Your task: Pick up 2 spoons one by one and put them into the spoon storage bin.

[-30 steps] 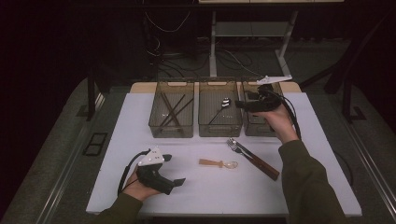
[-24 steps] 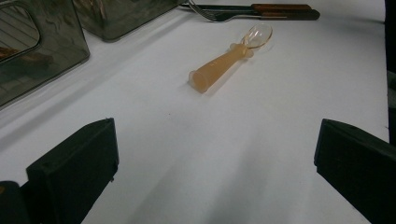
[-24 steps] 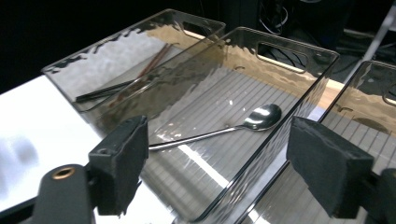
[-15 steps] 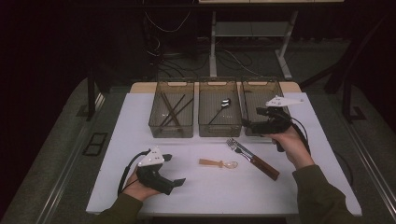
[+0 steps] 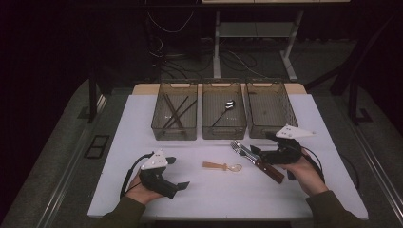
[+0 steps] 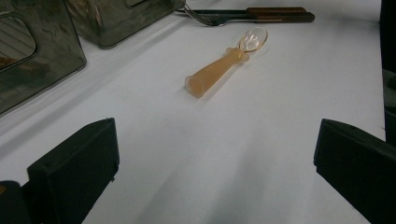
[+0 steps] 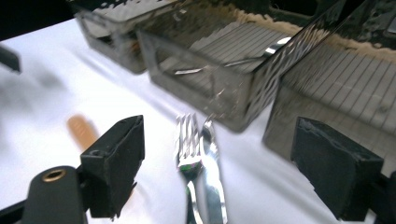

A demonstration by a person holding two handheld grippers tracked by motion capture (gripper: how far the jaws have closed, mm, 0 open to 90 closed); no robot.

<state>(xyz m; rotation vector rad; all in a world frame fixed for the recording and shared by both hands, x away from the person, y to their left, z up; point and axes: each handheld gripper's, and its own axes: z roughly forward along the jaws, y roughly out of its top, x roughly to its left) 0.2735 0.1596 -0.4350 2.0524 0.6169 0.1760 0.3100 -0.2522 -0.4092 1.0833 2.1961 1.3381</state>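
Right gripper [image 5: 259,153] low over fork [image 7: 189,149] and knife [image 7: 212,161], jaws wide, just been opening, both between them, ungripped. Left gripper [image 5: 177,172] on tabletop [image 5: 142,114], jaws open, empty.

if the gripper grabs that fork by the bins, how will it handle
The fork looks like polished metal, so probably stiff but slippery between the pads. It lies flat against a knife, so the right gripper, jaws open around both, may catch the two together.

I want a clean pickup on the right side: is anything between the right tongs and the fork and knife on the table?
Nothing visible. The right tongs stand open directly over the fork and knife, which lie side by side on the white table. The bins sit beyond them, out of the way.
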